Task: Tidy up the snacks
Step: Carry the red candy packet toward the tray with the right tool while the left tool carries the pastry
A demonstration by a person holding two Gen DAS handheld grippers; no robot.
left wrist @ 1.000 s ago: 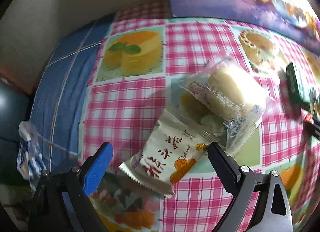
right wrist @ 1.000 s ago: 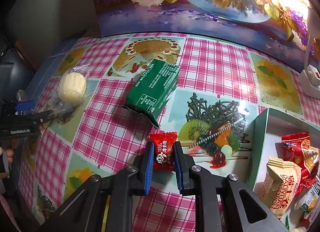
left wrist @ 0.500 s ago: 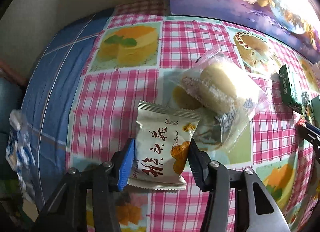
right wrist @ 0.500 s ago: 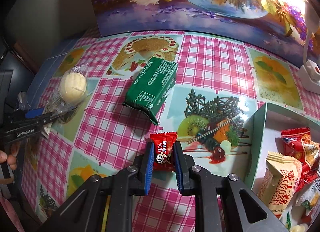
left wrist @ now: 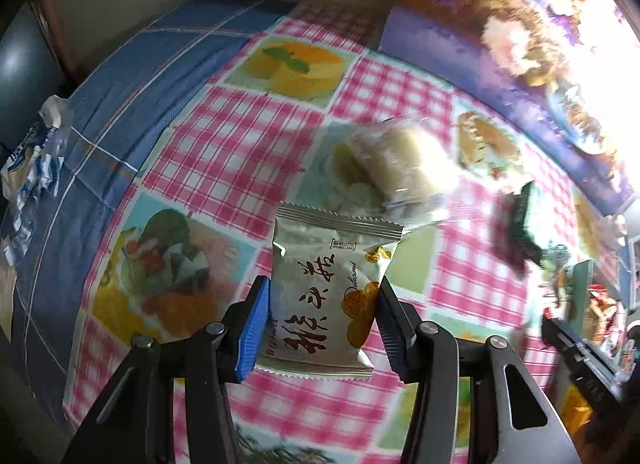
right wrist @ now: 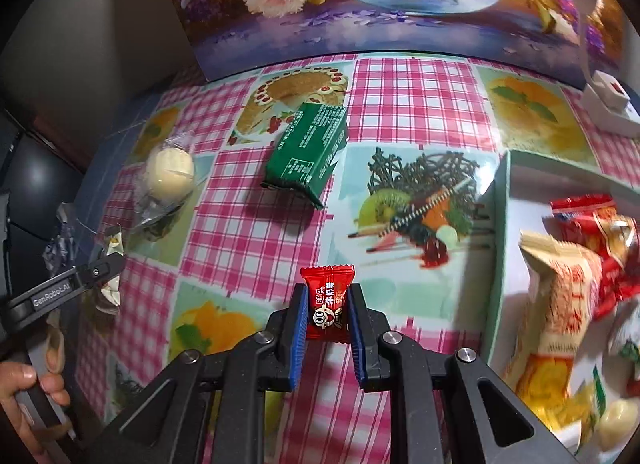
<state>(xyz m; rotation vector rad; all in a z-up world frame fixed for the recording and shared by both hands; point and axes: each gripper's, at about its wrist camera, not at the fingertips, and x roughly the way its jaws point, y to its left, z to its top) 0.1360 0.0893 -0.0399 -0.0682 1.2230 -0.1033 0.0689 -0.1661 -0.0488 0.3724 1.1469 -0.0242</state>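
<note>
My left gripper (left wrist: 320, 300) is shut on a white snack packet with red characters (left wrist: 328, 296) and holds it above the checked tablecloth. Beyond it lies a clear-wrapped pale cake (left wrist: 396, 168), which also shows in the right wrist view (right wrist: 170, 174). My right gripper (right wrist: 327, 304) is shut on a small red candy (right wrist: 327, 304), held above the cloth. A green packet (right wrist: 310, 150) lies ahead of it. A pale green box (right wrist: 498, 240) at the right holds several snack packets, among them a cream and orange one (right wrist: 556, 304). The left gripper (right wrist: 80, 276) shows at the far left.
A floral picture panel (right wrist: 360, 4) stands along the table's back edge. A white object (right wrist: 608, 104) sits at the back right. A blue cloth (left wrist: 132, 76) and a crumpled blue-white wrapper (left wrist: 32, 160) lie at the table's left end.
My left gripper closed on the white packet and lifted it off the cloth, swinging right. My right gripper has moved a little towards the box with the red candy.
</note>
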